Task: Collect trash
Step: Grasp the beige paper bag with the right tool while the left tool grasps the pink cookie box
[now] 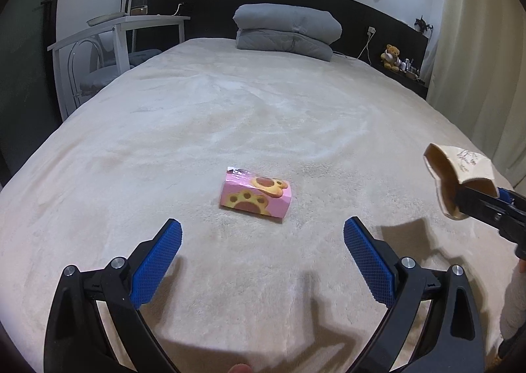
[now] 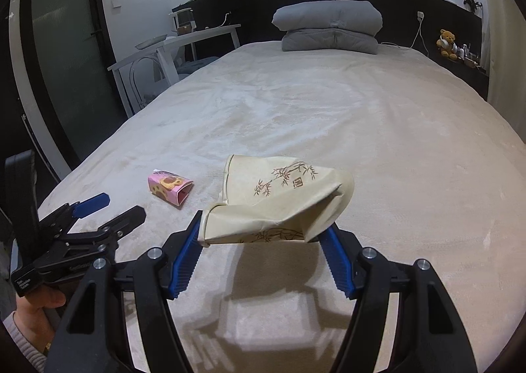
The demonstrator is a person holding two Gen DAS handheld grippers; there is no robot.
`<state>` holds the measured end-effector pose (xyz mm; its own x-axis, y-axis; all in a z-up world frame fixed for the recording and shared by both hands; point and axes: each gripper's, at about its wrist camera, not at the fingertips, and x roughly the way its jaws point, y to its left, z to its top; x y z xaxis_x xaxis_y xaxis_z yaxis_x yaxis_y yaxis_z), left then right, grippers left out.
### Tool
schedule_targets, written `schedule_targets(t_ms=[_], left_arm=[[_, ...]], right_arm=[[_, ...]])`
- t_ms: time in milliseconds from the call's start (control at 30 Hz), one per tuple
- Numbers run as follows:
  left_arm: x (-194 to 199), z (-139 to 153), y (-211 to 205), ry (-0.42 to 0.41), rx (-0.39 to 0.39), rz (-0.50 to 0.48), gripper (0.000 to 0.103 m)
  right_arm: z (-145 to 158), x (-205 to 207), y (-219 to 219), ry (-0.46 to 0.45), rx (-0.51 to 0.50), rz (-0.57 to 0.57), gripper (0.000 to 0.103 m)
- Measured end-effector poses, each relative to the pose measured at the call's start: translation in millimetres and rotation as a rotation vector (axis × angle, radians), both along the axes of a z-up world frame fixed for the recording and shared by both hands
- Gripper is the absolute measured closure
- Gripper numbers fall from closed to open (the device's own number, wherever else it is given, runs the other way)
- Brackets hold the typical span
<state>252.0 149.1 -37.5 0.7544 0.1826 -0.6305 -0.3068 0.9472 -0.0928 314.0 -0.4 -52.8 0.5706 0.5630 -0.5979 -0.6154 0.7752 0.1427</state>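
Observation:
A small pink snack box [image 1: 255, 197] with paw-print pictures lies on the beige bed [image 1: 230, 110], just ahead of my left gripper [image 1: 263, 235], which is open and empty above the blanket. My right gripper [image 2: 264, 228] is shut on a crumpled beige paper cup [image 2: 279, 198] with a bamboo drawing and holds it above the bed. In the left wrist view the cup [image 1: 457, 175] and the right gripper [image 1: 473, 198] show at the right edge. In the right wrist view the pink box [image 2: 169, 190] lies to the left, with the left gripper [image 2: 115, 205] near it.
A folded grey duvet [image 1: 286, 31] lies at the head of the bed against a black headboard [image 1: 197, 8]. A white side table [image 1: 121, 34] and a chair stand at the left. A teddy bear [image 1: 391, 57] sits on a shelf at the right, by a curtain.

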Motion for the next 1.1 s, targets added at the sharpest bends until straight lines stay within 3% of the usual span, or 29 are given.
schedule_targets(t_ms=[333, 467, 533, 700, 800, 1100], left_arm=[[40, -19, 17, 0.082, 0.005, 0.014, 0.007], [56, -29, 24, 0.142, -0.007, 0.001, 0.020], [60, -34, 25, 0.161, -0.004, -0.010, 0.021], [65, -35, 28, 0.165, 0.005, 0.000, 0.029], [66, -35, 28, 0.167, 0.006, 0.008, 0.042], [51, -17, 13, 0.111, 0.030, -0.030, 0.043]], right_arm=[[8, -18, -28, -0.041, -0.042, 0.035, 0.036], [7, -22, -38, -0.047, -0.055, 0.037, 0.036], [7, -23, -43, -0.053, -0.064, 0.033, 0.036], [4, -22, -52, -0.049, -0.072, 0.026, 0.036], [3, -23, -54, -0.055, -0.081, 0.022, 0.036], [-1, -25, -64, -0.023, -0.063, 0.009, 0.036]])
